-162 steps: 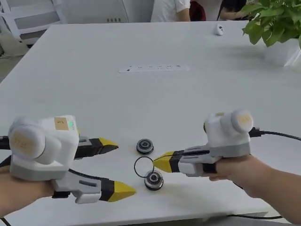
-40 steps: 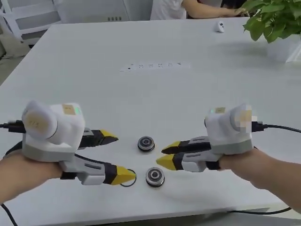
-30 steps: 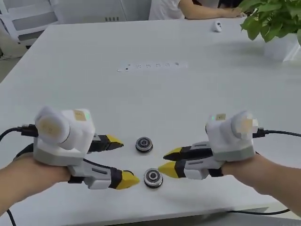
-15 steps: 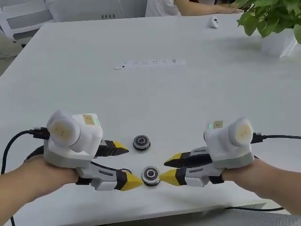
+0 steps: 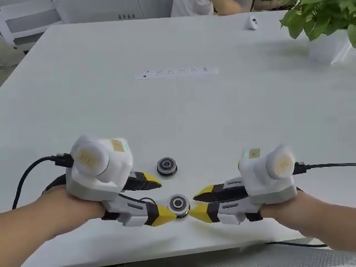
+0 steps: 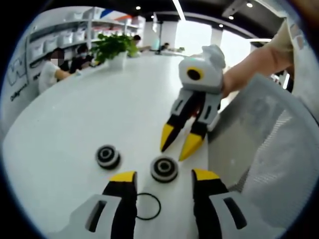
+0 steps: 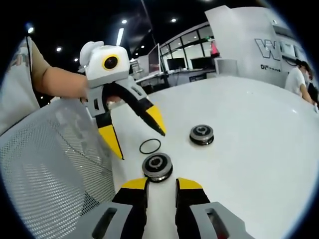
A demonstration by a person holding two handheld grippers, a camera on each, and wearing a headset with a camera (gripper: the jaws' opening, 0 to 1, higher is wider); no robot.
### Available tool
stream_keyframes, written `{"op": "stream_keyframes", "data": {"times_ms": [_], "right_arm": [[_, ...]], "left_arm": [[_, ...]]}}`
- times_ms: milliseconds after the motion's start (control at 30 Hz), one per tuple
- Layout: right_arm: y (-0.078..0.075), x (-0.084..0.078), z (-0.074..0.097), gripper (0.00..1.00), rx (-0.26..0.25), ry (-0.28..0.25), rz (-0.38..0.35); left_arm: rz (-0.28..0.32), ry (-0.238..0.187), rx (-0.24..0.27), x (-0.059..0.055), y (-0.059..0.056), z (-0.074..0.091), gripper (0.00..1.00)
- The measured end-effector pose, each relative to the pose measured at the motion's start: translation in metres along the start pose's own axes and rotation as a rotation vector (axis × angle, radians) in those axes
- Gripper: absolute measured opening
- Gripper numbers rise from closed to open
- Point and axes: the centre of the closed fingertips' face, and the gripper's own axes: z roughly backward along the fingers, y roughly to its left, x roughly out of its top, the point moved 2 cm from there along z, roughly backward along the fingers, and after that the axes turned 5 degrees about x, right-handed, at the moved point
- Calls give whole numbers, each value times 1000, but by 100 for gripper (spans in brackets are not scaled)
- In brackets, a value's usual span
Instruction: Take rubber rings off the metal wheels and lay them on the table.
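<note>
Your left tongs (image 5: pixel 158 196) gape wide, right tongs (image 5: pixel 197 203) barely parted, both empty. Two wheels: near wheel (image 5: pixel 178 203) between the tips, far wheel (image 5: pixel 166 166) at its 11 o'clock. One ring (image 6: pixel 160 205) at its 9 o'clock, on the desk (image 5: pixel 222 111).

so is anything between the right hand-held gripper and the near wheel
Nothing visible does. The near wheel sits just ahead of the right hand-held gripper, whose jaws are open. The loose ring lies off to the side, by the left hand-held gripper.
</note>
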Motion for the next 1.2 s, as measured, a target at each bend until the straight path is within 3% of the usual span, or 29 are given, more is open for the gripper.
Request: {"op": "stream_keyframes", "data": {"times_ms": [933,1133,1200], "right_arm": [[4,-1,-7,15,1,-16,14],[3,-1,-7,14,-3,-16,17],[4,0,-8,14,-3,-17,20]], "left_arm": [[-15,16,-20,-1,-7,-20,22],[-42,16,-4,-1,-5,-22,18],[-80,14,5,0,-6,-23,18]]}}
